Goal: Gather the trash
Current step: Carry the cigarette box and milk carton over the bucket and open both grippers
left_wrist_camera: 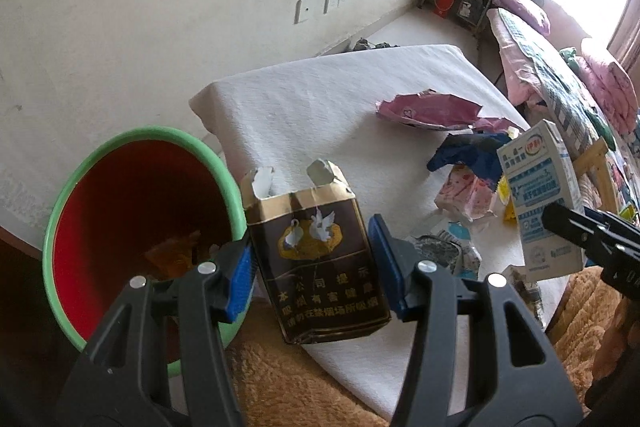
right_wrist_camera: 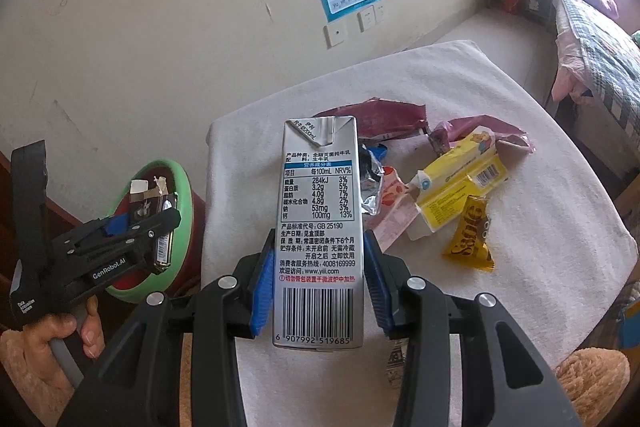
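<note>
My left gripper (left_wrist_camera: 316,267) is shut on a torn brown cigarette pack (left_wrist_camera: 320,259), held at the rim of a red bin with a green rim (left_wrist_camera: 68,187). In the right wrist view the pack (right_wrist_camera: 160,223) hangs over the bin (right_wrist_camera: 188,203). My right gripper (right_wrist_camera: 319,287) is shut on a white and blue milk carton (right_wrist_camera: 318,227), held upright above the white cloth-covered table (right_wrist_camera: 540,227). The carton also shows at the right of the left wrist view (left_wrist_camera: 544,203).
On the table lie a pink wrapper (left_wrist_camera: 432,111), a blue wrapper (left_wrist_camera: 468,155), a yellow box (right_wrist_camera: 460,183), a yellow snack packet (right_wrist_camera: 470,235) and crumpled foil (right_wrist_camera: 372,183). A wall stands behind, a bed (left_wrist_camera: 560,67) at the right, a brown fuzzy surface (left_wrist_camera: 288,387) below.
</note>
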Demonstrator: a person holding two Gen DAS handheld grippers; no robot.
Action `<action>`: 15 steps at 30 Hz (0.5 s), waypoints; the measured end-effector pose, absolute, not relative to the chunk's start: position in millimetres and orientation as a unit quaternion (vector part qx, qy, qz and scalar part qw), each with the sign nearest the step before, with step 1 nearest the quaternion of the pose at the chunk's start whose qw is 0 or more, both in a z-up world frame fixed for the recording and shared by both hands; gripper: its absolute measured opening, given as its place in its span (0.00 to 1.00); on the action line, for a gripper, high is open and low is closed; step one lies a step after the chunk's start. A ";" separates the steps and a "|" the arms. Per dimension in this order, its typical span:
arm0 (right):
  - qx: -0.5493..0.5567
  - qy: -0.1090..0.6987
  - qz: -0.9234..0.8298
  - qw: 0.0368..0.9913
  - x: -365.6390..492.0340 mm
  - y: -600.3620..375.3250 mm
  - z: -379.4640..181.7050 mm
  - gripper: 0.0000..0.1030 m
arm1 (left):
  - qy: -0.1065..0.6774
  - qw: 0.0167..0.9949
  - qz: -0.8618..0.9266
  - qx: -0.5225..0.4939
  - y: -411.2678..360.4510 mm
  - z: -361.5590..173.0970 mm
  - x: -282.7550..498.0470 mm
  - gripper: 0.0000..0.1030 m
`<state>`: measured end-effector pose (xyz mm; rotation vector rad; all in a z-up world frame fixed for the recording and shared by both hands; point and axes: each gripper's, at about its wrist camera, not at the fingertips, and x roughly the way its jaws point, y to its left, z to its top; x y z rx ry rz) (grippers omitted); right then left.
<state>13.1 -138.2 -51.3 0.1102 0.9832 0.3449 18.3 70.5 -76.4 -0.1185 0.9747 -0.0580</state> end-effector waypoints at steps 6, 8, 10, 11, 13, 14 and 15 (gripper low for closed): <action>0.045 0.467 0.175 0.865 13.8 -130.6 -50.4 0.38 | 0.464 0.883 -0.009 -0.067 87.1 -74.4 18.3 0.49; 0.043 0.467 0.178 0.865 13.4 -127.3 -49.8 0.38 | 0.464 0.883 -0.004 -0.069 92.1 -74.6 18.0 0.49; 0.041 0.467 0.181 0.864 13.1 -124.4 -49.3 0.38 | 0.465 0.883 0.002 -0.071 96.7 -75.5 17.6 0.49; 0.040 0.467 0.183 0.864 13.0 -123.1 -48.9 0.38 | 0.465 0.882 0.004 -0.072 98.4 -76.0 17.3 0.49; 0.038 0.467 0.185 0.864 13.4 -121.0 -48.5 0.38 | 0.467 0.881 0.009 -0.073 102.1 -77.6 16.4 0.49; 0.037 0.467 0.187 0.863 13.8 -119.6 -48.5 0.38 | 0.467 0.881 0.010 -0.074 103.9 -78.3 16.0 0.49; 0.036 0.468 0.188 0.863 14.0 -118.3 -48.4 0.38 | 0.468 0.880 0.012 -0.075 105.6 -78.8 15.7 0.49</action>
